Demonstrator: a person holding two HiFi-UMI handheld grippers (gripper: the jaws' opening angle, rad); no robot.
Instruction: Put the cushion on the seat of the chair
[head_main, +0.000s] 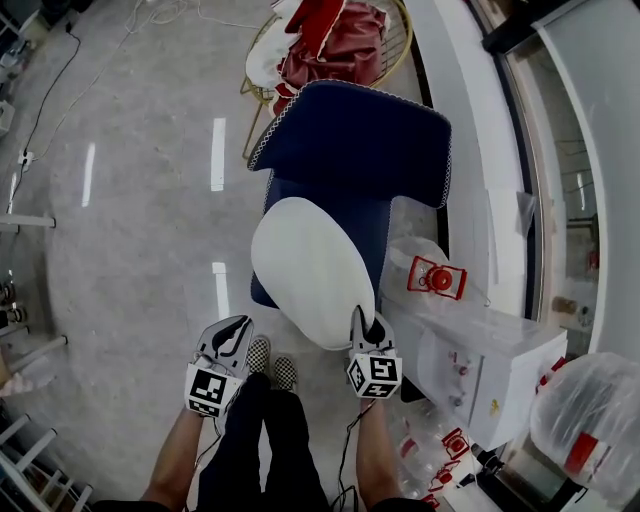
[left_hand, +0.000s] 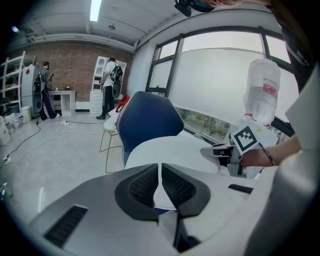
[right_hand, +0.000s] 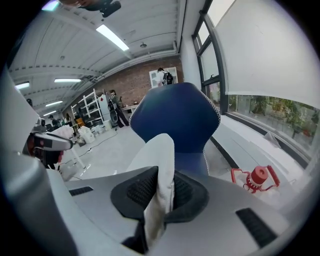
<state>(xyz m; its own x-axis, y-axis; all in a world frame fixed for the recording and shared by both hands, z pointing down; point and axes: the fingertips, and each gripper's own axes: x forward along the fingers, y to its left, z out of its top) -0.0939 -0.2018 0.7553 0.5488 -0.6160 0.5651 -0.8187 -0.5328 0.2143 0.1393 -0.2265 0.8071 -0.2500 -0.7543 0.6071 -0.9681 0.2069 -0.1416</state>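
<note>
Item: white cushion (head_main: 312, 268), lying tilted over the blue chair (head_main: 350, 140) seat, not yet settled. Right gripper (head_main: 362, 324) fingers are pinching its near rim, likely steering placement. Left gripper (head_main: 236, 332) fingers are resting together, empty, just beside

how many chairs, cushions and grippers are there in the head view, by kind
chairs: 2 (blue chair, gold-legged chair)
cushions: 1 (white cushion)
grippers: 2 (left gripper, right gripper)
total: 5
</note>
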